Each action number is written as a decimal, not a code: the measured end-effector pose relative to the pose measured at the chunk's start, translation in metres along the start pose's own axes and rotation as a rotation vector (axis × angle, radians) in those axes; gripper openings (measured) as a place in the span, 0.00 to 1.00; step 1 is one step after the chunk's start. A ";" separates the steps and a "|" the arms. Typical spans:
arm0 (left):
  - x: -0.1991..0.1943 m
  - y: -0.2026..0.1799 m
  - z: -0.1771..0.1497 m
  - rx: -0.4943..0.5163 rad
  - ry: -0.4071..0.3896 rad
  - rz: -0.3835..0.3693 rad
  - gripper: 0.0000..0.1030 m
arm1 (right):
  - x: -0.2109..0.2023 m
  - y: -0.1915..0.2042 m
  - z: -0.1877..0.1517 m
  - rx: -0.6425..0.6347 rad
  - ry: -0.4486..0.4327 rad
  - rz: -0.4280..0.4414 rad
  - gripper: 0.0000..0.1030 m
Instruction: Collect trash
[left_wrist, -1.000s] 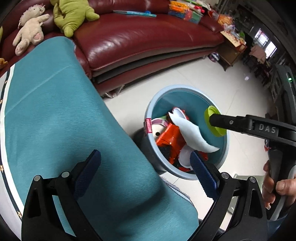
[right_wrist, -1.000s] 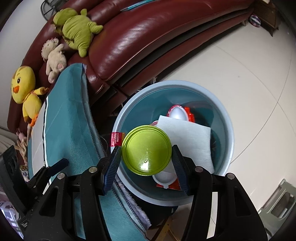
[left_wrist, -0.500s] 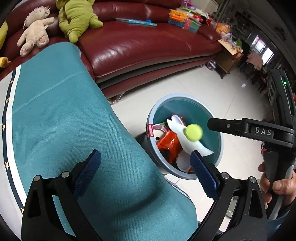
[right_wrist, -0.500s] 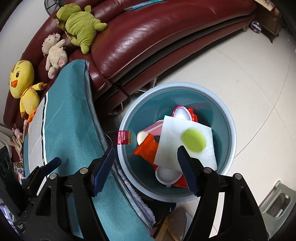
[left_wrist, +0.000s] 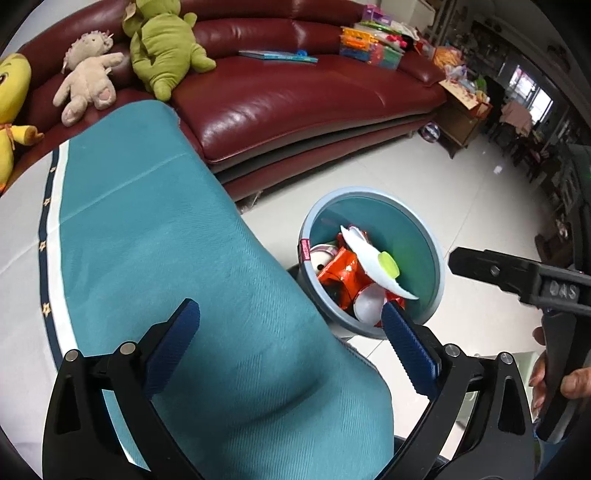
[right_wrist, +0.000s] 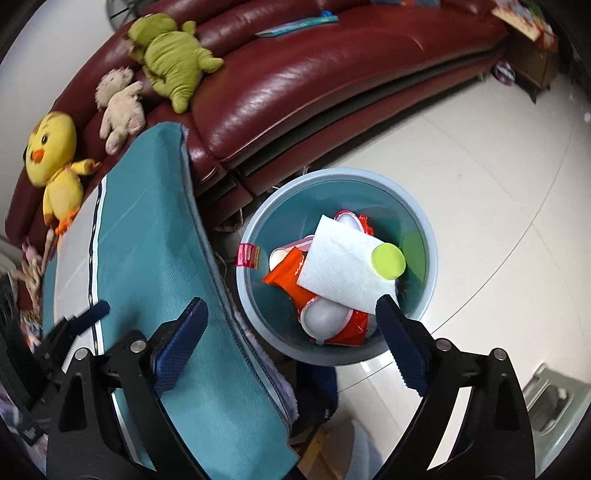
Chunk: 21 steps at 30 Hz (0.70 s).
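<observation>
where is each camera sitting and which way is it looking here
Left wrist: sits on the left tongs, looking steeply down over the teal tablecloth toward the bin; its own open fingers show, plus the right tongs and the hand gripping them.
Right wrist: sits on the right tongs, looking steeply down into the bin; its jaws are opening, nothing between them; the left tongs show at left.
Shared: bin, lime lid, napkin, tablecloth, sofa.

Green lid (left_wrist: 388, 262) on tissue (left_wrist: 373, 258) in bin (left_wrist: 437, 266), teal cloth (left_wrist: 184, 258)
</observation>
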<state>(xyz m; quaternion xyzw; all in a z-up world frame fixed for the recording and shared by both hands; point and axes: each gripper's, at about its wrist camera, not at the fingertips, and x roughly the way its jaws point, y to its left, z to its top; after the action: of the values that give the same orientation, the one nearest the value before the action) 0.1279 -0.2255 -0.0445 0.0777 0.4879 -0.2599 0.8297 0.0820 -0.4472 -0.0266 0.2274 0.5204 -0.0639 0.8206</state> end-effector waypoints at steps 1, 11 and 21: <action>-0.002 0.001 -0.001 -0.002 0.001 0.004 0.96 | -0.004 0.003 -0.004 -0.018 -0.006 -0.001 0.93; -0.023 0.008 -0.031 -0.051 -0.005 0.062 0.96 | -0.028 0.025 -0.036 -0.142 -0.045 -0.031 0.93; -0.053 0.011 -0.053 -0.096 -0.050 0.089 0.96 | -0.051 0.026 -0.072 -0.193 -0.064 -0.065 0.93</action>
<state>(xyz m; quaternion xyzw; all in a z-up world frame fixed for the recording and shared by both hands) 0.0721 -0.1767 -0.0286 0.0528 0.4749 -0.2006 0.8552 0.0083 -0.3988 0.0007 0.1280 0.5047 -0.0471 0.8524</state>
